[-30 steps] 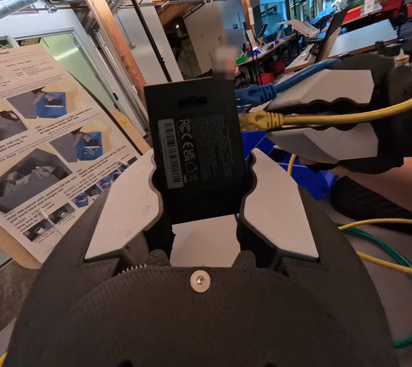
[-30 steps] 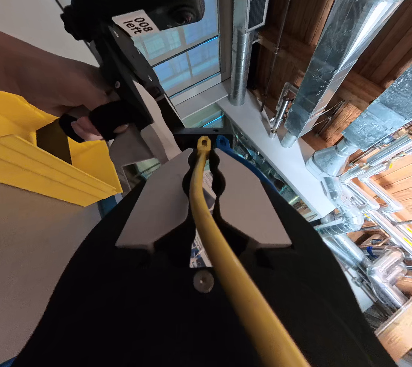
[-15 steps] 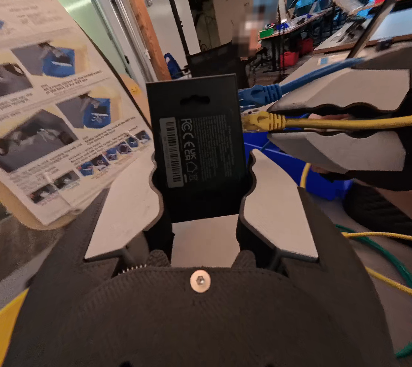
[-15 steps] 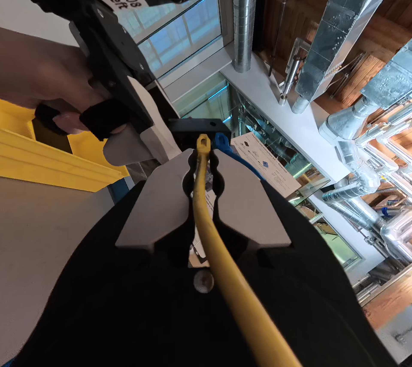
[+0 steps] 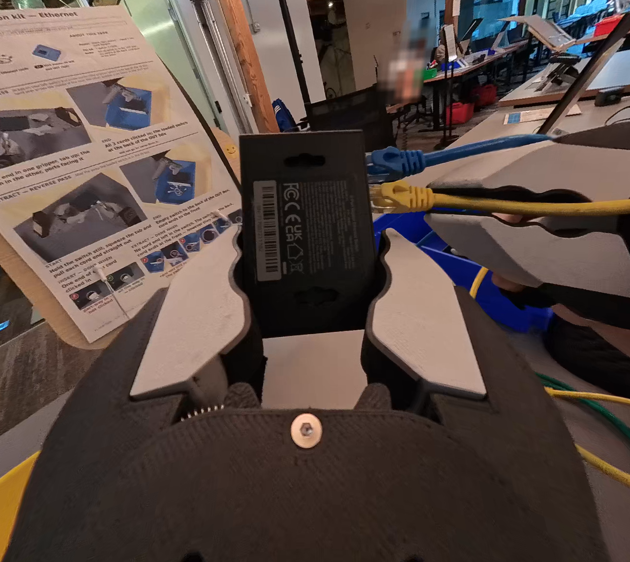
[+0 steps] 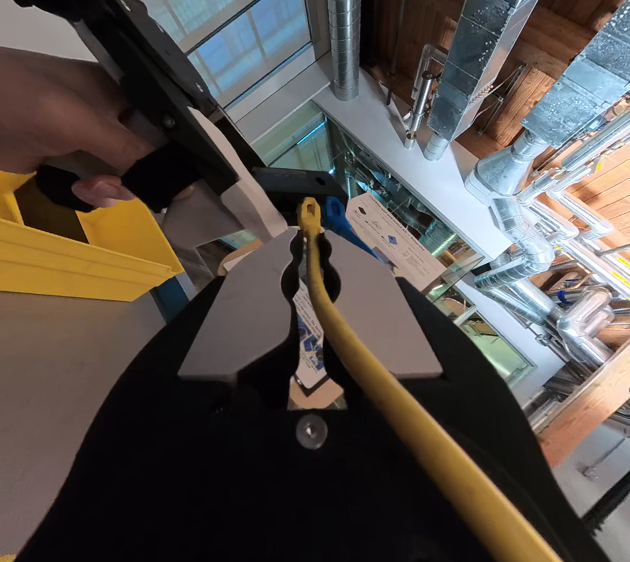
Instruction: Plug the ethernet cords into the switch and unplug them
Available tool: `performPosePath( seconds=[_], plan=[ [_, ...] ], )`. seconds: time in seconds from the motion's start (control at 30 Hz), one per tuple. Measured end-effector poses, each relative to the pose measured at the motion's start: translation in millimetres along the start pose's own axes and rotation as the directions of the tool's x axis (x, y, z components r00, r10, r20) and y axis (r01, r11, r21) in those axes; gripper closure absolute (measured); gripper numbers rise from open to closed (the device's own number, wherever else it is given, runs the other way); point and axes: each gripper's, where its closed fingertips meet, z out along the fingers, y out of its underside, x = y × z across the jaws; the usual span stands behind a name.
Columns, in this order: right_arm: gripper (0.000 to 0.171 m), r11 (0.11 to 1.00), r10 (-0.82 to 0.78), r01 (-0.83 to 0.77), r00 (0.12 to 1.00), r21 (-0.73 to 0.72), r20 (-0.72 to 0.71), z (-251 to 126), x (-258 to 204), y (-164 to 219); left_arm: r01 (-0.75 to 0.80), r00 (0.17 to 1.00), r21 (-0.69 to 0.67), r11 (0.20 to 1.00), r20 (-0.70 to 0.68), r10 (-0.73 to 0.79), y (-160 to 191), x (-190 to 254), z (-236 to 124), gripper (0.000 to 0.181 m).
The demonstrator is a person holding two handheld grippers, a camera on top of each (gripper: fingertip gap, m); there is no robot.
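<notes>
My left gripper (image 5: 312, 232) is shut on the black switch (image 5: 306, 221) and holds it upright, its labelled underside facing the camera. A blue cord (image 5: 395, 162) is plugged into the switch's right side. My right gripper (image 6: 309, 232) is shut on the yellow cord (image 6: 341, 313) just behind its plug (image 5: 402, 197). The plug's tip meets the switch's right side just below the blue plug; I cannot tell how deep it sits. The right gripper also shows in the left wrist view (image 5: 433, 201). In the right wrist view the switch (image 6: 300, 182) is edge-on, with both plugs against it.
An instruction sheet on a board (image 5: 85, 170) leans at the left. A blue bin (image 5: 460, 266) sits behind the switch and a yellow bin (image 6: 68, 255) at the left. Loose yellow and green cords (image 5: 596, 409) lie on the table. A hand (image 6: 51, 122) holds the left gripper.
Both grippers have swung together, so the background has shifted in both views. The yellow plug stays at the switch's side below the blue plug. Both grips are unchanged.
</notes>
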Motion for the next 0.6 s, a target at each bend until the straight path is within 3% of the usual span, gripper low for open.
performPosePath(
  seconds=[0.03, 0.43, 0.6],
  plan=[
    [0.163, 1.000, 0.011, -0.011, 1.000, 0.005, 0.008, -0.2, -0.4, -0.5, -0.008, 1.000, 0.001, 1.000, 0.002, 0.008, -0.2, -0.3, -0.4, 0.109],
    [0.164, 0.998, 0.057, -0.060, 0.994, 0.027, 0.092, -4.8, -5.8, -10.9, -0.034, 0.996, 0.078, 0.996, -0.080, 0.040, -5.3, 8.1, -10.3, 0.108],
    [0.164, 0.998, 0.056, -0.055, 0.992, -0.013, 0.111, -3.3, -6.9, -5.7, -0.066, 0.996, 0.029, 0.997, -0.052, 0.068, 0.1, 6.9, -8.9, 0.108]
  ],
)
